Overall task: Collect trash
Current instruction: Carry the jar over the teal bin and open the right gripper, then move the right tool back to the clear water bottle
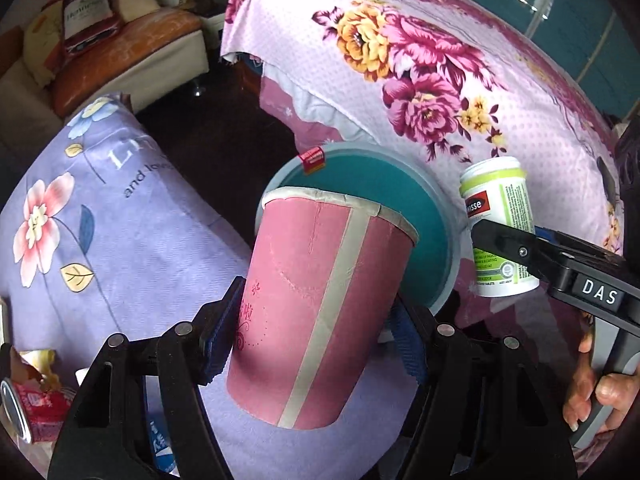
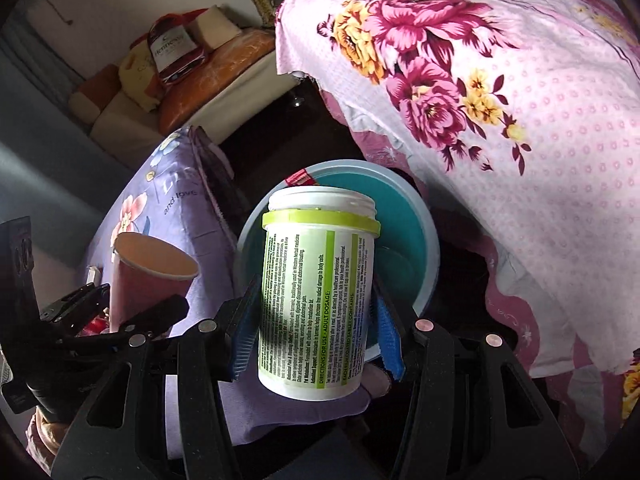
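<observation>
Bedding fills both views: a pink floral sheet covers the upper right of each frame, and a lilac flowered cover spreads across the left. A dark gap of floor shows between them. At the upper left of both views a low seat carries an orange cushion and a red bag.

A round teal bin with a pale rim sits at frame centre, mouth open, between the two fabrics; a small red tag hangs at its upper left rim.

The left hand-held gripper pinches a pink paper cup, blue pads pressed to both its sides, the cup upright in front of the bin. The right hand-held gripper pinches a white bottle with a green label, pads on both its sides, the bottle in front of the bin's mouth. In the left wrist view that bottle appears just right of the bin's rim.

A hand grips the right handle at the lower right edge. Crumpled red wrappers lie at the lower left.
</observation>
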`<action>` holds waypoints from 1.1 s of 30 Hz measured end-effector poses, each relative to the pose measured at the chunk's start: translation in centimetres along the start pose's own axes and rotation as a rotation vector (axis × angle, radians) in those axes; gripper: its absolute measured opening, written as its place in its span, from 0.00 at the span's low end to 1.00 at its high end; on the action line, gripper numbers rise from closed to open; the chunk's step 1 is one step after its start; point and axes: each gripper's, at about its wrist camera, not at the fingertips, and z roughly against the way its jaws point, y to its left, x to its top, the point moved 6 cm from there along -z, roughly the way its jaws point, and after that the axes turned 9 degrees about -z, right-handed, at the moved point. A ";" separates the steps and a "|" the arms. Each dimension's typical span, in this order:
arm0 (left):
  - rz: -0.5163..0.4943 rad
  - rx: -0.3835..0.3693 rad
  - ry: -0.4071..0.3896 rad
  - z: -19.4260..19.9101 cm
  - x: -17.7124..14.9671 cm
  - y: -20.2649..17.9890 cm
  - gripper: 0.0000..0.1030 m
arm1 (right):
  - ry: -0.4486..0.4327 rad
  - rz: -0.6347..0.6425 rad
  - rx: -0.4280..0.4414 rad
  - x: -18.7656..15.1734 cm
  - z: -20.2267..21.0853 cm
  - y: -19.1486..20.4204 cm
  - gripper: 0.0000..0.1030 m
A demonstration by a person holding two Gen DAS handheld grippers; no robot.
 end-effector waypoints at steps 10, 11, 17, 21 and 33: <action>0.006 0.012 0.062 -4.1 0.0 -0.1 0.83 | 0.054 -0.016 -0.024 -0.3 -2.9 -1.4 0.48; 0.012 0.014 0.064 -4.0 0.0 0.2 0.84 | 0.056 -0.013 -0.025 -0.3 -3.1 -1.3 0.48; 0.038 0.015 0.043 -2.4 -0.6 1.1 0.85 | 0.072 0.001 -0.027 -0.7 -3.7 -0.6 0.48; 0.056 0.030 0.019 -0.7 -1.4 2.1 0.89 | 0.097 0.010 -0.035 -1.1 -4.4 -0.1 0.48; 0.168 0.019 -0.058 5.1 -5.6 5.5 0.92 | 0.120 0.093 -0.041 -2.7 -3.3 4.4 0.69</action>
